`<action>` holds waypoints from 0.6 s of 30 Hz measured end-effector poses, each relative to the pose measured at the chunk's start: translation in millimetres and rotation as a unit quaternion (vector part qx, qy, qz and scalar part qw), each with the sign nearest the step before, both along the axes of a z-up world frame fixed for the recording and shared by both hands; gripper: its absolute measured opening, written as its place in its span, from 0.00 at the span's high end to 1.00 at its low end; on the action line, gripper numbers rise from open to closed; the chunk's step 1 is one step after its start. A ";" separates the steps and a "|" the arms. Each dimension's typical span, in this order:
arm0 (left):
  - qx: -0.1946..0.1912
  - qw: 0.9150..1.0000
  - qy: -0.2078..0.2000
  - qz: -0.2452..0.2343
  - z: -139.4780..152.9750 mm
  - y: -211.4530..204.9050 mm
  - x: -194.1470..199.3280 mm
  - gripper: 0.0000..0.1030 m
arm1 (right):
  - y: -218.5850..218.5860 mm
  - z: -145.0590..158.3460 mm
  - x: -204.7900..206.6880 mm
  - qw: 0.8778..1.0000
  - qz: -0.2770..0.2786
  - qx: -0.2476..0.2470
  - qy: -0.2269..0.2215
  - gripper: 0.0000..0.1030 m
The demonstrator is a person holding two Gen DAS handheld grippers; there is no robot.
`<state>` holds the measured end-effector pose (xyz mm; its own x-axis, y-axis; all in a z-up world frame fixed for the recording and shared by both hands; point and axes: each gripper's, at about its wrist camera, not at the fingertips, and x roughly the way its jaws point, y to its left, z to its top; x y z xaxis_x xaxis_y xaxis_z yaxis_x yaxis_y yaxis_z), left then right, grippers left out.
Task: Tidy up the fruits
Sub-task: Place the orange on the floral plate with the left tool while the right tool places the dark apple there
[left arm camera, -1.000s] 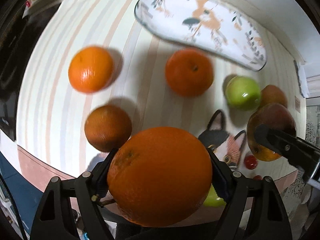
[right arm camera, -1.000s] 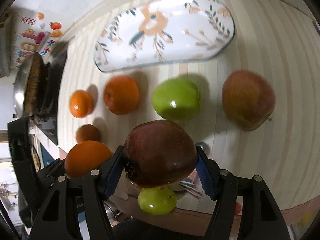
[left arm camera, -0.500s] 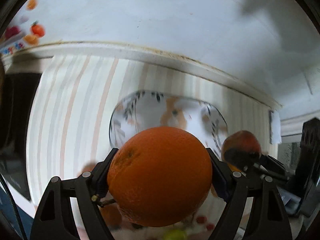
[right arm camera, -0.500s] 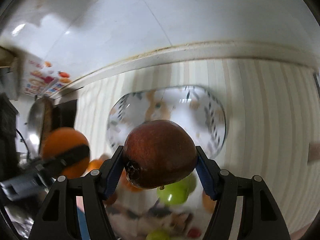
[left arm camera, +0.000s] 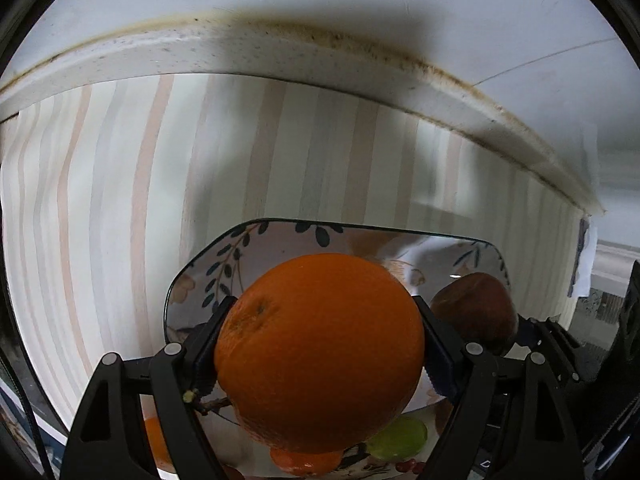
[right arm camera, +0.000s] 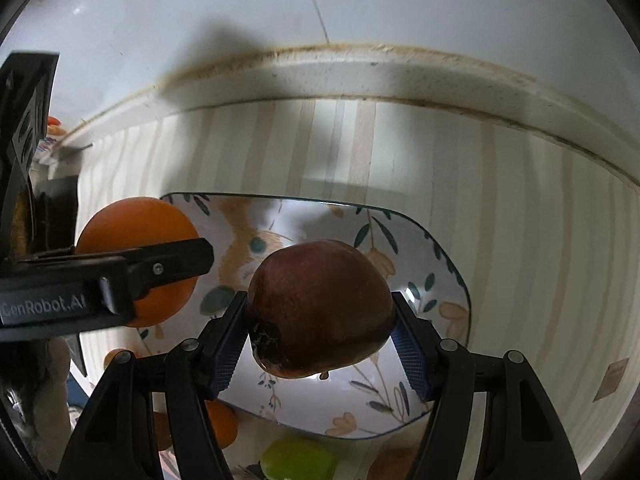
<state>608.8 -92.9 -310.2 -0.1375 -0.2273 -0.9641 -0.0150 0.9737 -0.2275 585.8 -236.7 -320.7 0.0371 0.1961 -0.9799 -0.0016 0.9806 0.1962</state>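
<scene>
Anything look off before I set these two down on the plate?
Nothing stands out. The left claw grips the orange and the right claw the apple, both over the plate.

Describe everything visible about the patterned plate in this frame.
The patterned plate is a glossy, ceramic-looking dish, a rounded rectangle with a thin dark rim, printed with dark leaves and orange flowers. It lies flat on the striped tablecloth near the wall. The orange in the left hand-held gripper and the red apple in the right hand-held gripper hang in front of it; contact cannot be judged.
</scene>
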 end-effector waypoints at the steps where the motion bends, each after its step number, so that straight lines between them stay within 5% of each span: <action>1: 0.003 1.000 0.003 -0.001 -1.3 -0.3 0.3 0.20 | -0.1 -1.8 2.0 1.000 0.000 -0.002 0.003 0.32; 13: 0.071 0.997 0.017 -0.021 -17.0 -12.2 5.2 0.20 | 1.5 -20.0 15.1 0.999 0.007 -0.017 0.033 0.31; 16: 0.067 0.997 0.018 -0.027 -16.4 -10.9 5.6 0.20 | 3.9 -17.9 16.0 0.999 0.010 -0.021 0.041 0.10; 18: 0.061 0.998 0.008 -0.020 -10.5 -10.5 6.8 0.20 | 2.0 -11.3 14.0 0.999 0.007 -0.019 0.035 0.07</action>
